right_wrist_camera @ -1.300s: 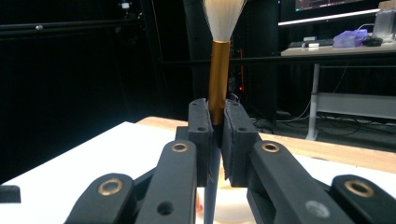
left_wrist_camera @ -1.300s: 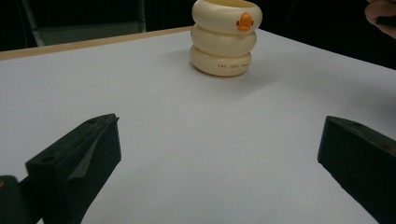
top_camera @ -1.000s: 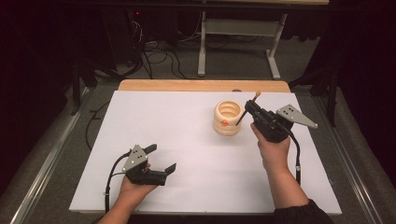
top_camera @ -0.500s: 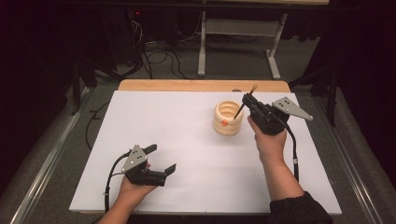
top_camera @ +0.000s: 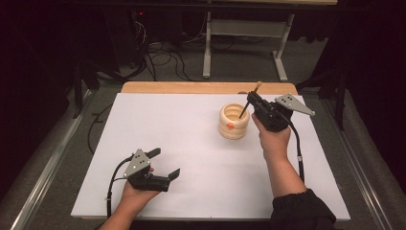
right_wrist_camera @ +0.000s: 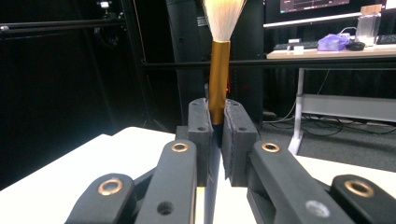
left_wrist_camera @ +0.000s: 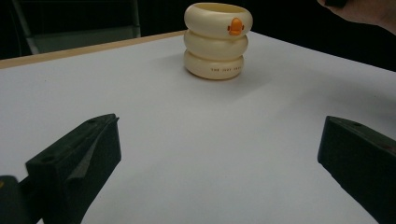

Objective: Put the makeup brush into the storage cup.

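Observation:
A cream holder (top_camera: pixel 234 120) shaped like stacked rings, with a small orange duck mark, stands on the white table (top_camera: pixel 191 143). My right gripper (top_camera: pixel 252 101) hovers at its upper right, shut on a brush (right_wrist_camera: pixel 218 70) with a gold ferrule and pale bristles pointing up. In the high view the brush's dark handle (top_camera: pixel 242 110) slants down over the holder's mouth. My left gripper (top_camera: pixel 165 164) rests low near the table's front left, jaws wide open, nothing between them. The holder (left_wrist_camera: pixel 217 39) stands ahead of it in the left gripper view.
A wooden strip (top_camera: pixel 206 87) runs along the table's far edge. Beyond it are a metal stand (top_camera: pixel 239 43) and loose cables (top_camera: pixel 158 52) on the floor. A desk with a monitor and small items (right_wrist_camera: pixel 336 44) sits far off in the right gripper view.
My right gripper has carried the brush a little toward the far side, beside the holder, with the handle tip over its mouth. The left gripper has stayed still.

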The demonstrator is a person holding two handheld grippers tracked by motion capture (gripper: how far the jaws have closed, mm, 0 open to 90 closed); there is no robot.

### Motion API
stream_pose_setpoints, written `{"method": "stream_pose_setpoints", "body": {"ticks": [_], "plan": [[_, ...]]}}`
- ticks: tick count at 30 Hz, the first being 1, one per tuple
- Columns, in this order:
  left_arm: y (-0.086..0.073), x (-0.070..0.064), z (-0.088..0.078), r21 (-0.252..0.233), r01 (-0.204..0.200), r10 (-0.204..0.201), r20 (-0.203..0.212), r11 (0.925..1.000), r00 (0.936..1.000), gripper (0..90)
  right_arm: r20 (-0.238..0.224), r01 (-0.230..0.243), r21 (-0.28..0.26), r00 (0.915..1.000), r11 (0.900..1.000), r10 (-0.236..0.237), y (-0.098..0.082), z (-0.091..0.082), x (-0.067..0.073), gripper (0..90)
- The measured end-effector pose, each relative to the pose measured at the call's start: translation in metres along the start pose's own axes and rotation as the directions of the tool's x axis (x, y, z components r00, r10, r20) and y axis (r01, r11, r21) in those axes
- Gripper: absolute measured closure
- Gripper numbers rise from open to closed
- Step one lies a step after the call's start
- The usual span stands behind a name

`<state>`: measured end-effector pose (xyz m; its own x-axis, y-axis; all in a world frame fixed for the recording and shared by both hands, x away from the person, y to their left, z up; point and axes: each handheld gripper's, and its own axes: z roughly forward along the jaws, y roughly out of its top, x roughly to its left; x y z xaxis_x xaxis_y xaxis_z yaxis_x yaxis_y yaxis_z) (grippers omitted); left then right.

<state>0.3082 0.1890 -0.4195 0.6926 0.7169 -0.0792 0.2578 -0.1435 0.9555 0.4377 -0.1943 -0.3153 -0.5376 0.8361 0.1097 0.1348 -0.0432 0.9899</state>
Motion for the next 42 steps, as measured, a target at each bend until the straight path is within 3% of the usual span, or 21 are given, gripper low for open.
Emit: {"method": "stream_pose_setpoints", "body": {"ticks": [16, 42], "plan": [[0.0, -0.001, 0.0, -0.001, -0.009, 0.009, 0.006, 1.0, 0.9999, 0.2, 0.016, 0.005, 0.044, 0.9999, 0.999, -0.006, -0.009, 0.016, -0.003, 85.6], [0.003, -0.001, -0.002, -0.014, -0.013, 0.013, 0.014, 0.9998, 0.9998, 0.2, 0.012, 0.007, 0.102, 0.9999, 0.995, -0.008, -0.026, 0.024, -0.001, 85.6]]}}
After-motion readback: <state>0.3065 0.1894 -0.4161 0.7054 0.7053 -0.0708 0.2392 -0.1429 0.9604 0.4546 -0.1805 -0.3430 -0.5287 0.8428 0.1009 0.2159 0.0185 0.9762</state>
